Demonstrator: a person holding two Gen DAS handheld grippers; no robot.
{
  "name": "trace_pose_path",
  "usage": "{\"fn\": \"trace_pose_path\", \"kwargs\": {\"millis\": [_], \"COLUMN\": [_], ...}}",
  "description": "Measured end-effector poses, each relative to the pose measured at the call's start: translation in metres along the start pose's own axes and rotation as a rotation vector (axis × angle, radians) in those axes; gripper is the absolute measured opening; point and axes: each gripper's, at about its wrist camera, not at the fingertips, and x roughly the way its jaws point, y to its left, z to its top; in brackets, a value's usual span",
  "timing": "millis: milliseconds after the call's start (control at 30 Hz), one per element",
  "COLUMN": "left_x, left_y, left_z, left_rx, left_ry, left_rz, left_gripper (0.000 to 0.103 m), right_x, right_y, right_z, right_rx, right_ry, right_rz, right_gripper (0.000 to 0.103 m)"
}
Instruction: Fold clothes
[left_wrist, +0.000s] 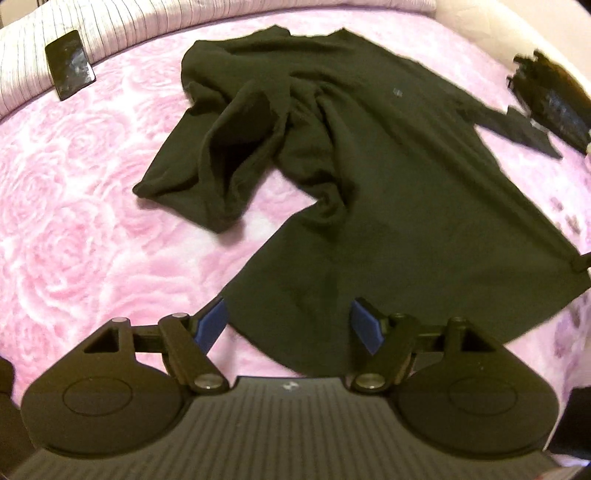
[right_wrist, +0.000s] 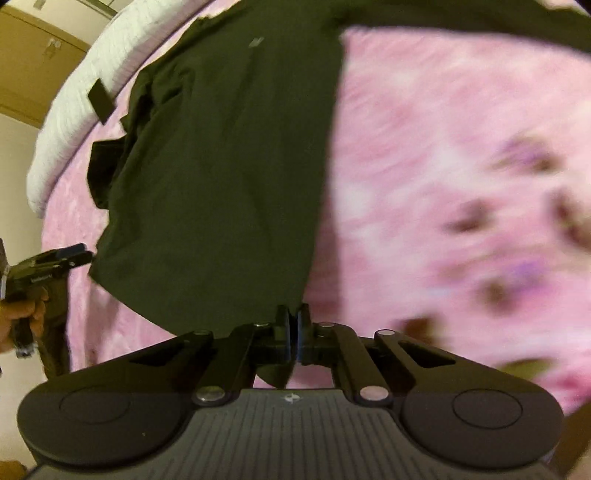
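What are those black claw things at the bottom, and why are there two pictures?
Each claw is a pincher tool that a person holds, one in each hand, and each has a small camera looking along its fingers. That gives two pictures. In the left one, the left gripper is open, with its blue pads apart over the hem of a dark T-shirt. The shirt lies rumpled on a pink rose-pattern blanket, with a dark phone-like slab further off. In the right one, the right gripper is shut, pinching the shirt's edge. At the far left you can see a hand holding the other tool.
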Motion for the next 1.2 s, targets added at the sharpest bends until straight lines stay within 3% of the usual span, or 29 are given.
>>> {"fn": "trace_pose_path", "kwargs": {"millis": [100,233,300,333,400,433,700,800,933,1033,1100,1200], "left_x": [0.009,0.031,0.046,0.052,0.051,0.046,-0.048,-0.053,-0.035,-0.037,-0.051,-0.077], "left_y": [-0.005,-0.018,-0.026,-0.033,-0.042,-0.044,-0.066,-0.078,-0.097,-0.101,-0.097,-0.08], "left_z": [0.002,0.005,0.005,0.004,-0.001,-0.004,-0.072,-0.109,-0.14,-0.147,-0.146,-0.136], "left_rx": [-0.037,-0.048,-0.044,-0.026,-0.017,-0.029,-0.163,-0.218,-0.254,-0.275,-0.291,-0.299], "left_ry": [0.005,0.043,0.108,0.145,0.158,0.158,0.183,0.246,0.327,0.347,0.34,0.293], "left_rz": [-0.019,-0.019,-0.018,-0.007,0.009,0.014,0.035,0.029,0.032,0.054,0.089,0.166], "left_gripper": [0.072,0.07,0.056,0.033,0.016,0.001,0.001,0.001,0.004,0.011,0.025,0.028], "right_x": [-0.038,-0.047,-0.05,-0.052,-0.055,-0.057,-0.07,-0.065,-0.047,-0.039,-0.044,-0.051], "right_y": [-0.022,-0.035,-0.036,-0.036,-0.036,-0.036,-0.038,-0.04,-0.058,-0.069,-0.066,-0.051], "right_z": [0.012,0.028,0.027,0.026,0.024,0.023,0.017,-0.002,-0.025,-0.026,-0.024,-0.012], "right_rx": [-0.077,-0.133,-0.163,-0.178,-0.208,-0.223,-0.342,-0.411,-0.413,-0.372,-0.417,-0.458], "right_ry": [-0.019,-0.014,0.007,0.018,0.04,0.05,0.137,0.213,0.263,0.287,0.275,0.225], "right_rz": [-0.122,-0.162,-0.16,-0.159,-0.157,-0.156,-0.148,-0.155,-0.198,-0.25,-0.28,-0.276], "right_gripper": [0.002,0.002,0.002,0.002,0.002,0.002,0.002,0.002,0.004,0.01,0.015,0.016]}}
